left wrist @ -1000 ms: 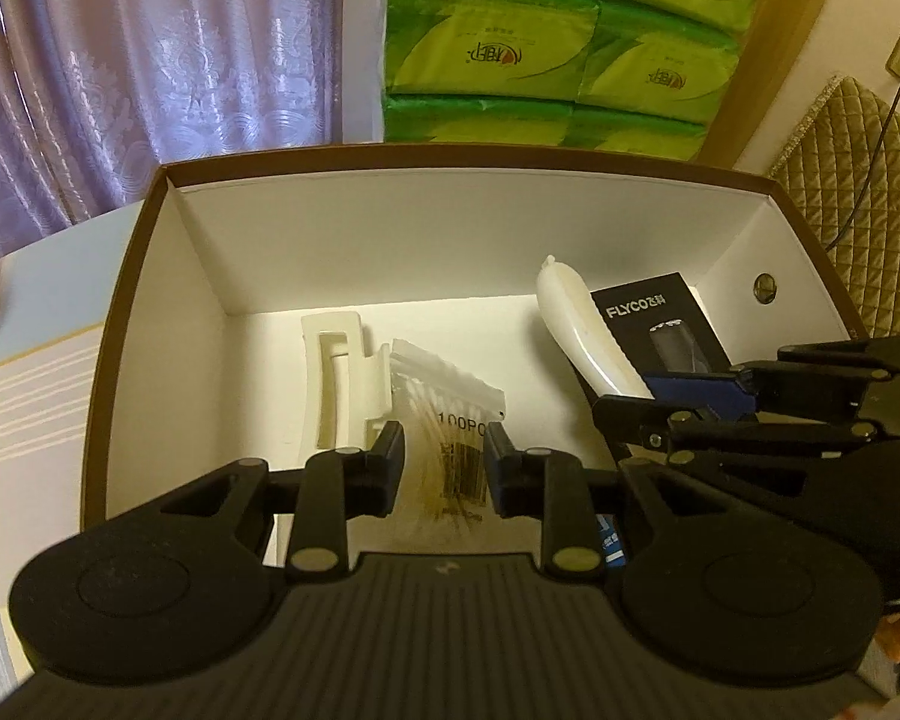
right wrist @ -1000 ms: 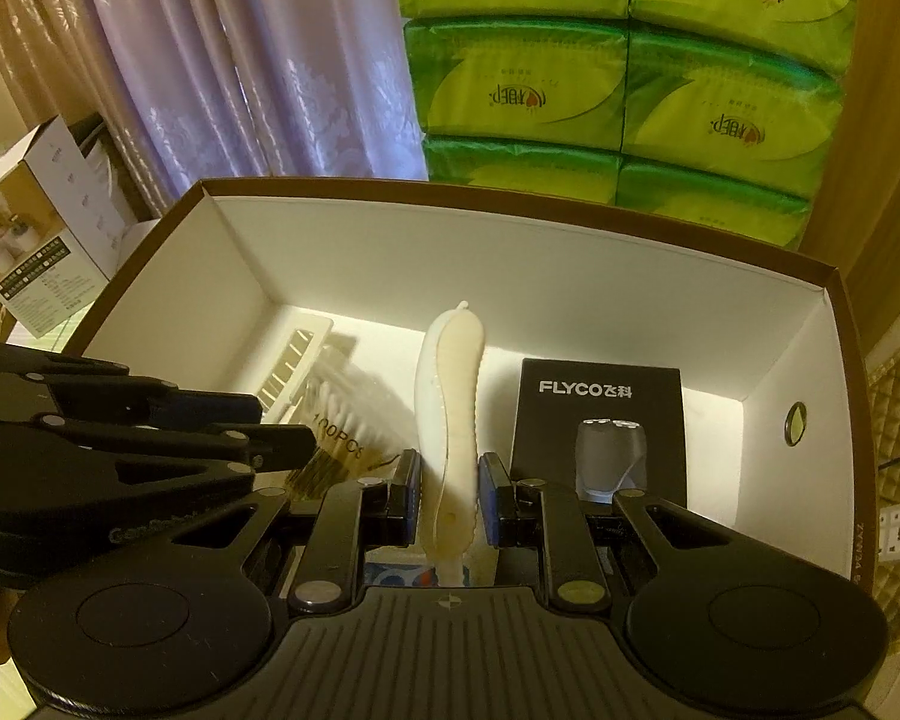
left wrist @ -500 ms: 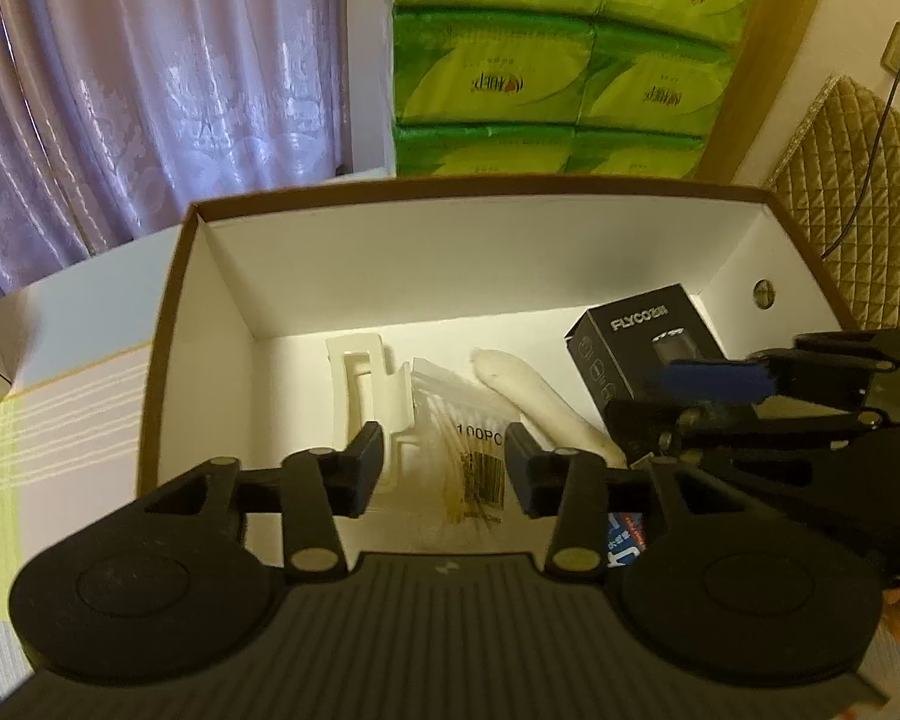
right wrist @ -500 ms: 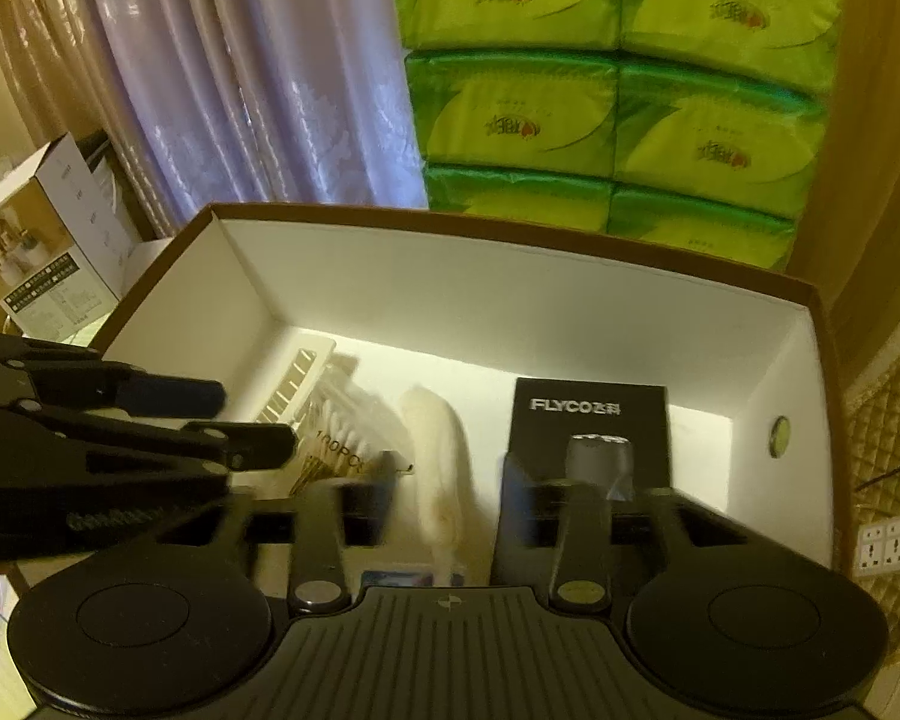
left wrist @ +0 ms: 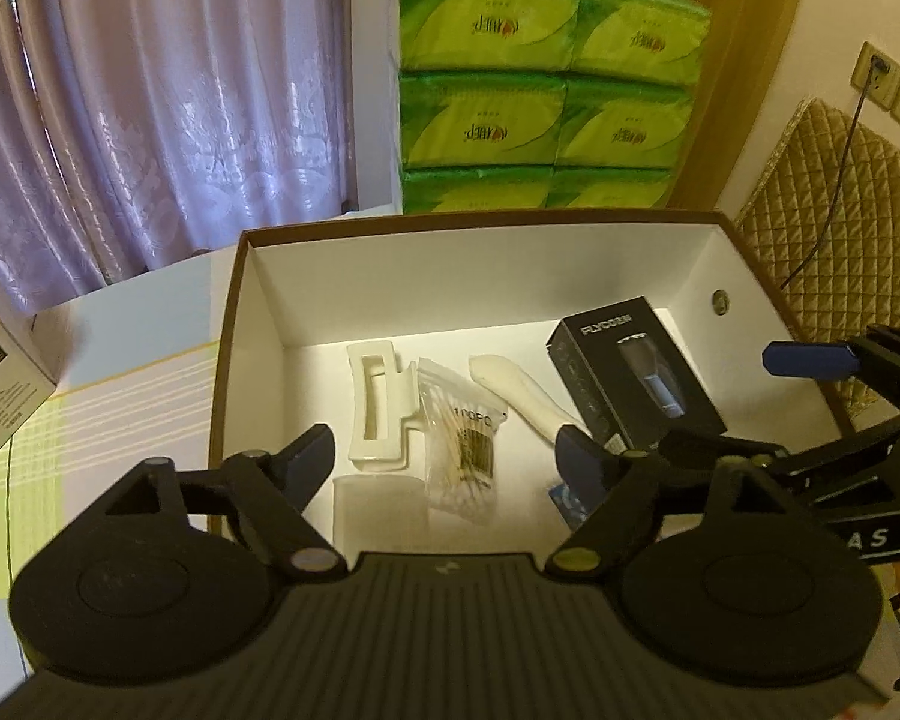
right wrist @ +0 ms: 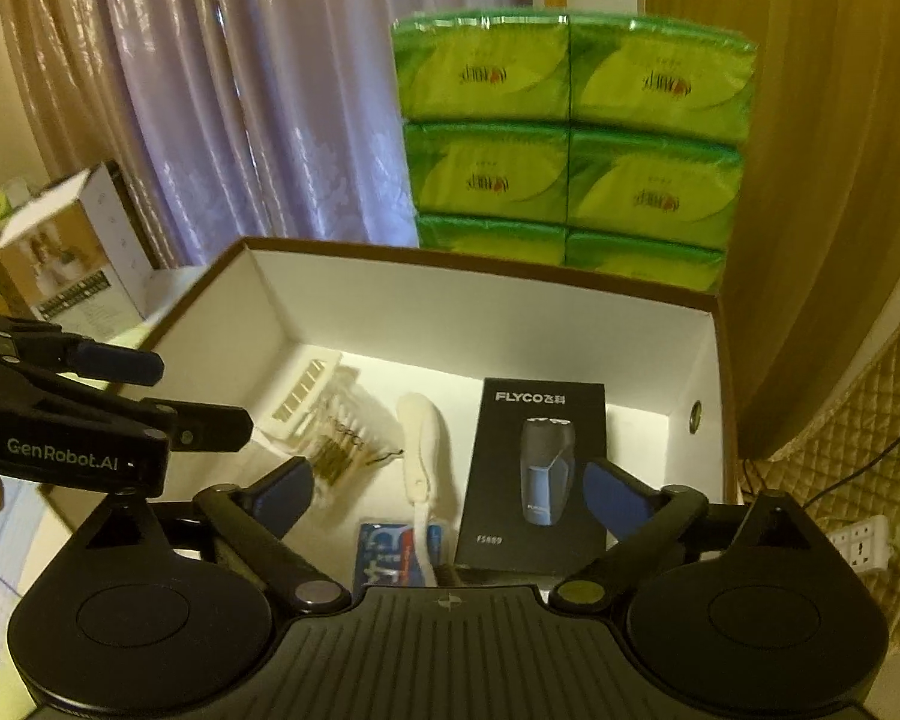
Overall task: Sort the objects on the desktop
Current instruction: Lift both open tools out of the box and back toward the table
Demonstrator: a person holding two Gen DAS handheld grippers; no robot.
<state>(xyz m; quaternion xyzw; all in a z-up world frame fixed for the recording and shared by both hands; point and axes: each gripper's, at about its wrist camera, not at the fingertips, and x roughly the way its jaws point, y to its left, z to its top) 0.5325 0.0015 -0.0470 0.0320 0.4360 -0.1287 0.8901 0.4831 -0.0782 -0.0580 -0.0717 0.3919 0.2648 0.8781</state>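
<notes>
In the left wrist view the left gripper (left wrist: 444,450) hangs over the near edge of the box (left wrist: 474,276), jaws spread wide and holding nothing. On the white floor of the box lie a white hair clip (left wrist: 378,408), its long axis running from near to far, and just right of it a bag of cotton swabs (left wrist: 462,438) touching the clip. The white brush (left wrist: 522,396) lies flat between the bag and the black shaver box (left wrist: 630,378), its long axis slanted, the broad end pointing to the far left. The right gripper (left wrist: 744,402) comes in from the right edge. In the right wrist view the right gripper (right wrist: 447,495) is also wide open and empty; the brush (right wrist: 423,450) lies ahead of it, running from near to far with the broad end away, the thin end over a blue packet (right wrist: 390,552). Green tissue packs (right wrist: 570,138) stand stacked behind the box
</notes>
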